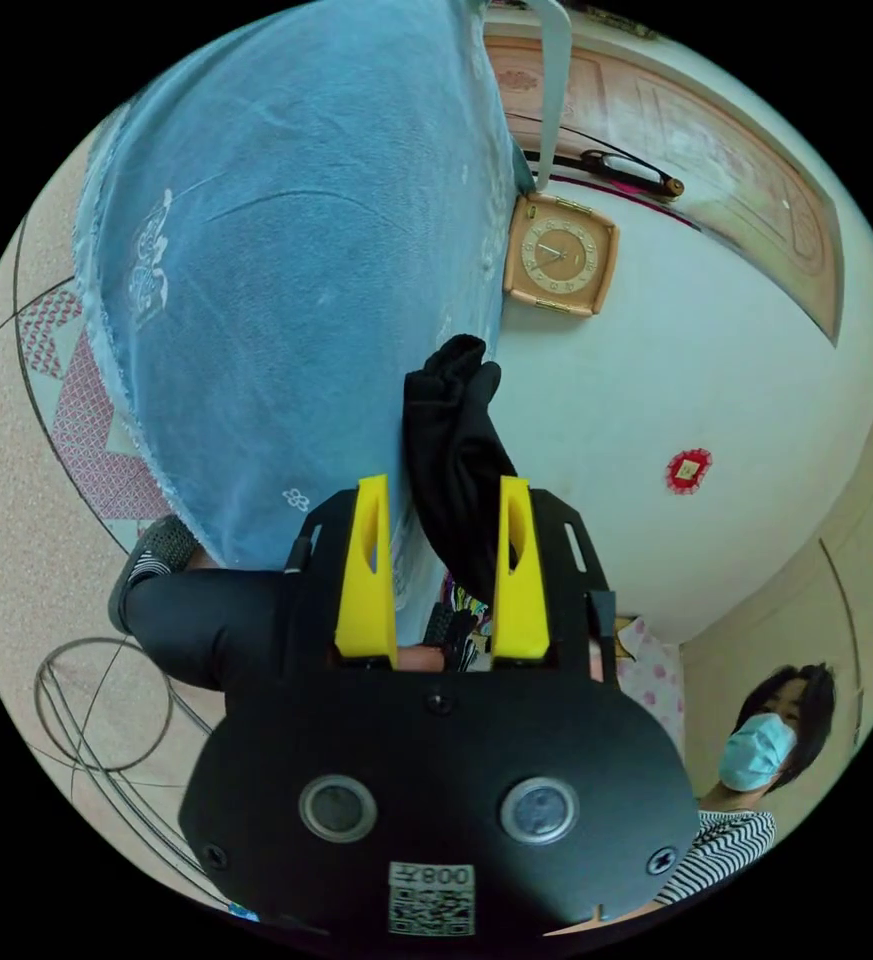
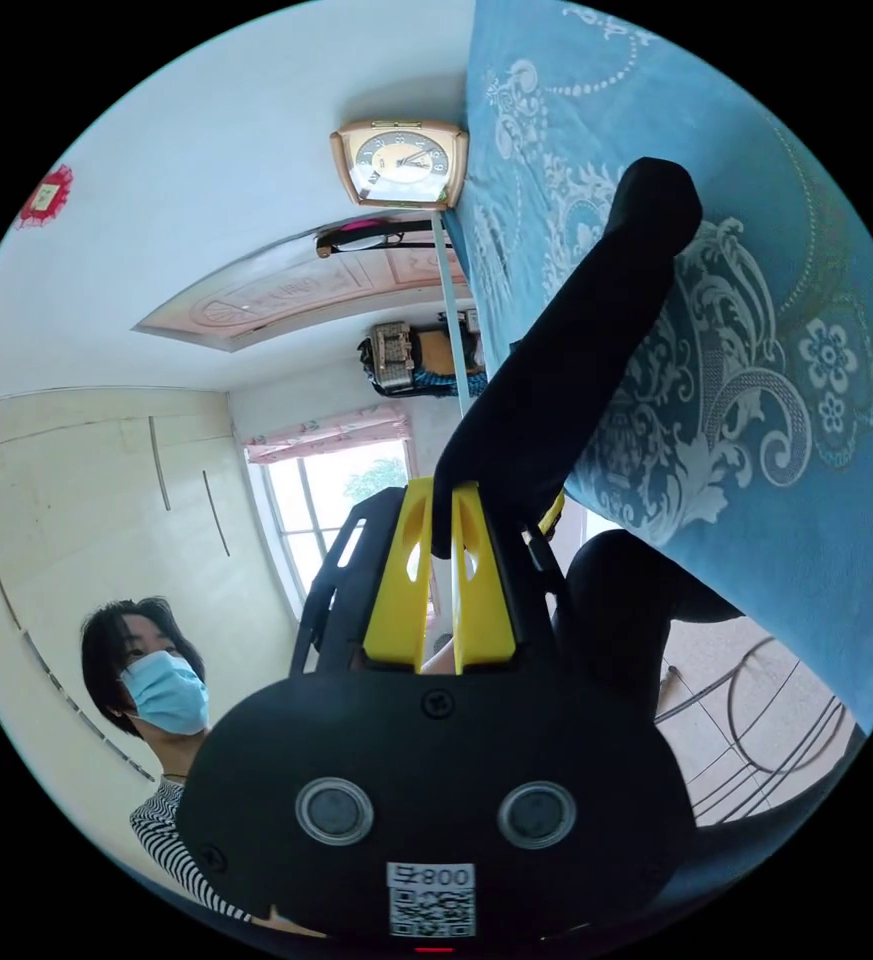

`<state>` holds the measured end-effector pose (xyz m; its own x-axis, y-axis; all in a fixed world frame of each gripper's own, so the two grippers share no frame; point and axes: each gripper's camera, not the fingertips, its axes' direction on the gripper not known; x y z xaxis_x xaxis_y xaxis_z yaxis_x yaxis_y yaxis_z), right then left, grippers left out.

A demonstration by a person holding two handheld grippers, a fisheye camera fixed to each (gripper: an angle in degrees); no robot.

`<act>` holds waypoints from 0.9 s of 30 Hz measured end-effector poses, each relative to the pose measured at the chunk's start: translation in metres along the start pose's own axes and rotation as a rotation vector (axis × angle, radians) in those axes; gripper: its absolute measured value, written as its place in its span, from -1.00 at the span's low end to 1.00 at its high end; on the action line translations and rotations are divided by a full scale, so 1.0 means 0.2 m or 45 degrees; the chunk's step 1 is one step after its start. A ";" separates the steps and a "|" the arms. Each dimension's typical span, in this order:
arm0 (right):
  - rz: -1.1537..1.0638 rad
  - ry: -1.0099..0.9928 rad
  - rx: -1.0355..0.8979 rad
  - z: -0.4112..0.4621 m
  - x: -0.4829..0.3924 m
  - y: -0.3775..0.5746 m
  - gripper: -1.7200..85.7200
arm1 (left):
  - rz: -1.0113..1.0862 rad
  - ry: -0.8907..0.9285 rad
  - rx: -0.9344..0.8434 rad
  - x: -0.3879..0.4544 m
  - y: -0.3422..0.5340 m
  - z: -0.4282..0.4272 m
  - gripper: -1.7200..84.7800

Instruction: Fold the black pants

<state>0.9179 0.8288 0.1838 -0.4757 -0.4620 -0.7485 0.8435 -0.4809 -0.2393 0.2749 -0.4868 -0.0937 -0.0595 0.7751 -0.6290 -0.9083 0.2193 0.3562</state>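
Right gripper view: right tongs (image 2: pixel 443 525) pinch black pants (image 2: pixel 581 370), stretched lengthwise; left tongs (image 1: pixel 446 560) spread.

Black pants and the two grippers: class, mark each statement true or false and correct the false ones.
1. The right gripper has its jaws closed on the black pants. True.
2. The left gripper has its jaws pressed together. False: its yellow jaws stand apart, with black cloth hanging between them.
3. A square clock hangs on the white wall. True.
4. The cloth beside the pants is plain red. False: it is blue with a white floral pattern.
5. A person in a striped top shows in the left gripper view. True.
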 end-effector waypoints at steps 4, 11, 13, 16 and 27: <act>-0.018 0.002 -0.002 0.02 -0.06 -0.06 -0.91 | -0.031 0.096 0.069 0.02 -0.08 -0.10 -0.61; 0.001 0.008 0.018 -0.03 -0.07 -0.09 -0.91 | -0.023 0.054 0.040 0.09 -0.21 -0.19 -0.60; 0.017 -0.007 0.027 -0.05 -0.05 -0.09 -0.91 | -0.025 0.083 0.045 0.07 -0.21 -0.22 -0.60; 0.024 -0.012 0.028 -0.07 -0.04 -0.09 -0.92 | -0.074 0.186 0.086 0.00 -0.20 -0.26 -0.59; 0.028 0.014 0.022 -0.20 -0.05 -0.09 -0.92 | -0.128 0.090 0.057 0.02 -0.34 -0.09 -0.57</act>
<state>0.9176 0.8725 0.1713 -0.4543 -0.4644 -0.7602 0.8492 -0.4837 -0.2121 0.3290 -0.5087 -0.1330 0.0001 0.7048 -0.7094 -0.8917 0.3212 0.3189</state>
